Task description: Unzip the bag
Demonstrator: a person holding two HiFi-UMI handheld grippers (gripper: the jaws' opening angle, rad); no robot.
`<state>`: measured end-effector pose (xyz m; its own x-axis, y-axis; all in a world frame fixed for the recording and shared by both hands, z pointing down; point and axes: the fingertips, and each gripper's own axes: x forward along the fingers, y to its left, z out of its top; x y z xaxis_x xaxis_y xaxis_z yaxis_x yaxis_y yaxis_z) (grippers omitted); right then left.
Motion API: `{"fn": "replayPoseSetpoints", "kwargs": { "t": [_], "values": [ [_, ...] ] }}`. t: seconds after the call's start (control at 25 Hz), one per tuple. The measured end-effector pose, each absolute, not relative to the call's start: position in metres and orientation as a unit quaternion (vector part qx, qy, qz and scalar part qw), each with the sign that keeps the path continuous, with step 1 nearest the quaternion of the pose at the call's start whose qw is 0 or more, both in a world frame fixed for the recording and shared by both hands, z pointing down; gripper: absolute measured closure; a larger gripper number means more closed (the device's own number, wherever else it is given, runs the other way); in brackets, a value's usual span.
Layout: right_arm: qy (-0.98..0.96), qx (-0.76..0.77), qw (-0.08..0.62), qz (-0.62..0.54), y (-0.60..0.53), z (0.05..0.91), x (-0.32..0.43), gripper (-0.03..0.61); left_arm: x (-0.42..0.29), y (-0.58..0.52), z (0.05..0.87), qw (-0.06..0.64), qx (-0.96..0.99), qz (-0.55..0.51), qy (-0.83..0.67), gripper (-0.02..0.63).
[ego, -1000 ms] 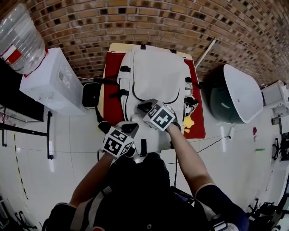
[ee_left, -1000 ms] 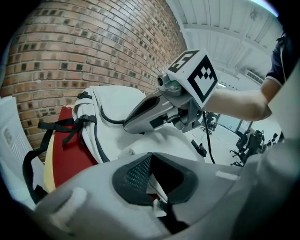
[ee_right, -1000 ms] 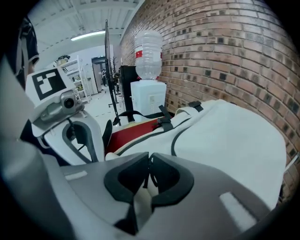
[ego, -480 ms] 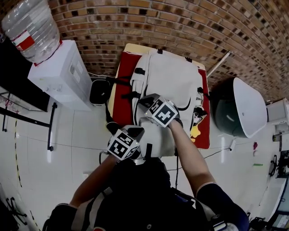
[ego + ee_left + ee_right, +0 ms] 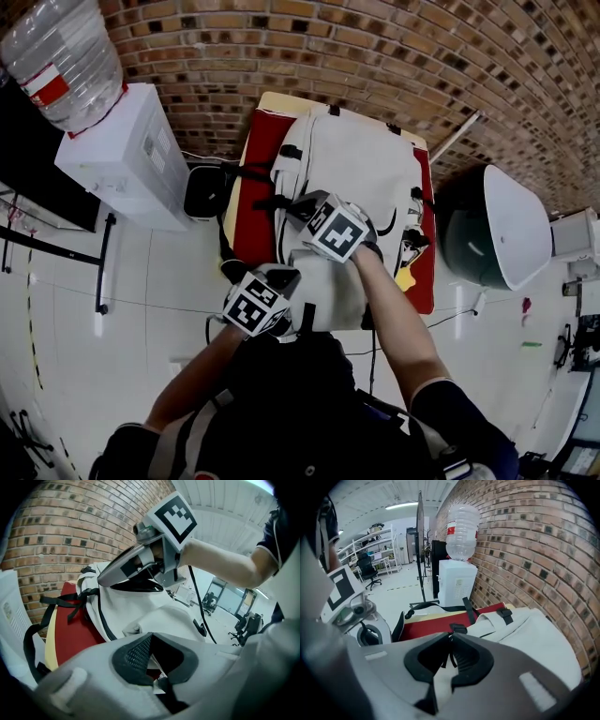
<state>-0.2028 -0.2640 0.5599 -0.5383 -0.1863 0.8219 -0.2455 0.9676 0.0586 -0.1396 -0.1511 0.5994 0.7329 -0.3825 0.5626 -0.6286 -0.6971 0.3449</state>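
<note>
Backpack, white with black straps, lying flat on a red cloth over a table set against the brick wall; one item, the task's object. Left gripper: jaws closed on white fabric at the bag's near edge, pinning it down. Right gripper: jaws nearly together on the thin black zip pull of the front pocket, on the pocket's side nearer the dispenser. Step in hand, by judgement: drawing the slider along the curved pocket zip; a dark crescent gap beneath the right gripper suggests part of the run is parted already. Next move probably calls for a steady pull following the zip's curve, with the left gripper holding the fabric taut so the slider does not snag at the bend. Containers: pocket, contents not visible through the gap; water bottle, clear, upended on a white dispenser, fill level not readable; dark round bin with white lid, beside the table, contents hidden.
</note>
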Motion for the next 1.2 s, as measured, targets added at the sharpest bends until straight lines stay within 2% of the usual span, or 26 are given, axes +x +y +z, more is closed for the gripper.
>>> {"fn": "replayPoseSetpoints", "kwargs": {
  "t": [0.56,1.04,1.2],
  "values": [
    [-0.894,0.143,0.425,0.007,-0.321,0.558,-0.217,0.546,-0.136,-0.153,0.602,0.268,0.894,0.238,-0.268,0.612],
    [-0.89,0.242,0.382,0.052,-0.401,0.552,-0.191,0.546,-0.136,-0.159,0.604,0.287,0.88,0.256,-0.28,0.612],
    [-0.897,0.234,0.368,0.068,-0.4,0.553,-0.189,0.545,-0.136,-0.162,0.604,0.297,0.865,0.272,-0.299,0.612]
  ]
}}
